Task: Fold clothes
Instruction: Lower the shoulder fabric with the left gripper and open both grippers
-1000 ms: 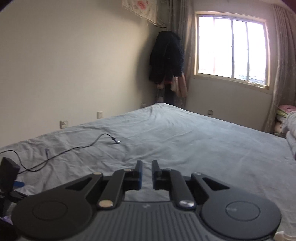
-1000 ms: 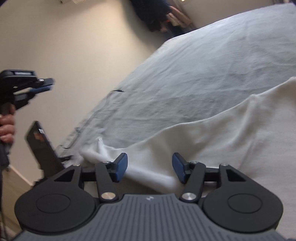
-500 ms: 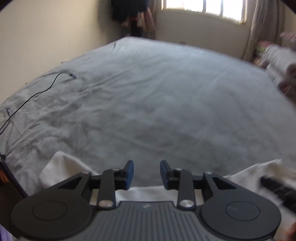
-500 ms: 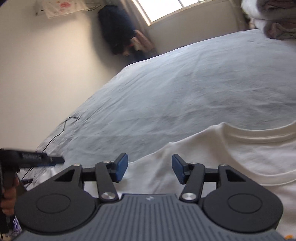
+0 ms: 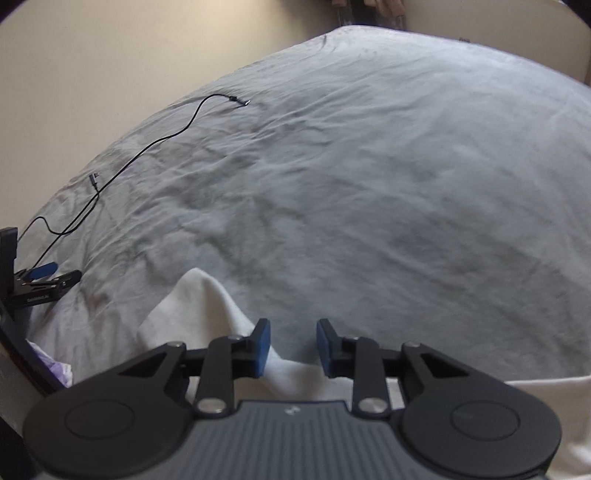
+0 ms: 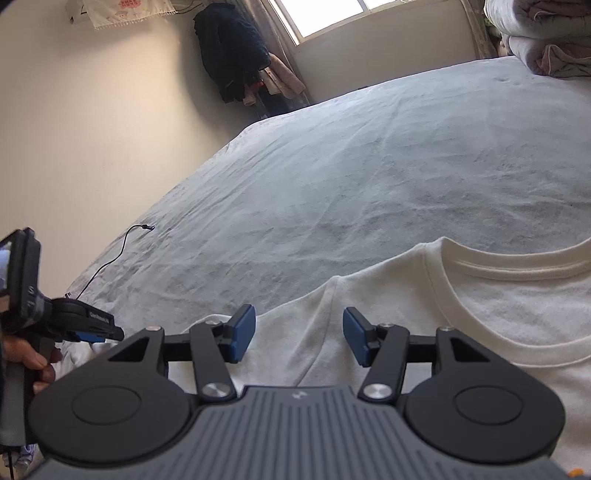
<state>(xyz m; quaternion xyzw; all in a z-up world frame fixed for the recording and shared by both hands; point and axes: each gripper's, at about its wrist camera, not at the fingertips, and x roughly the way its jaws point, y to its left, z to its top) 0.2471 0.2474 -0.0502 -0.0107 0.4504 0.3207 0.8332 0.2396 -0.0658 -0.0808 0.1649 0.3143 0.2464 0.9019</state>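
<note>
A white T-shirt (image 6: 461,295) lies flat on the grey bed sheet (image 6: 369,177), its ribbed collar (image 6: 517,266) at the right. My right gripper (image 6: 299,334) is open and empty, hovering over the shirt's left shoulder seam. In the left wrist view, the shirt's sleeve (image 5: 199,306) sticks up in a bunched peak. My left gripper (image 5: 292,349) is open and empty just above the shirt's edge beside that sleeve. It also shows in the right wrist view (image 6: 88,325), held by a hand at the far left.
A black cable (image 5: 155,144) runs across the sheet at the far left. A black clamp stand (image 5: 33,284) sits at the bed's left edge. Folded bedding (image 6: 539,33) is piled at the bed's far right. Dark clothes (image 6: 236,55) hang in the corner by the window.
My left gripper has tilted down from the room toward the bed and opened wider above the sleeve. My right gripper has swung from the shirt's hem side to the shoulder near the collar.
</note>
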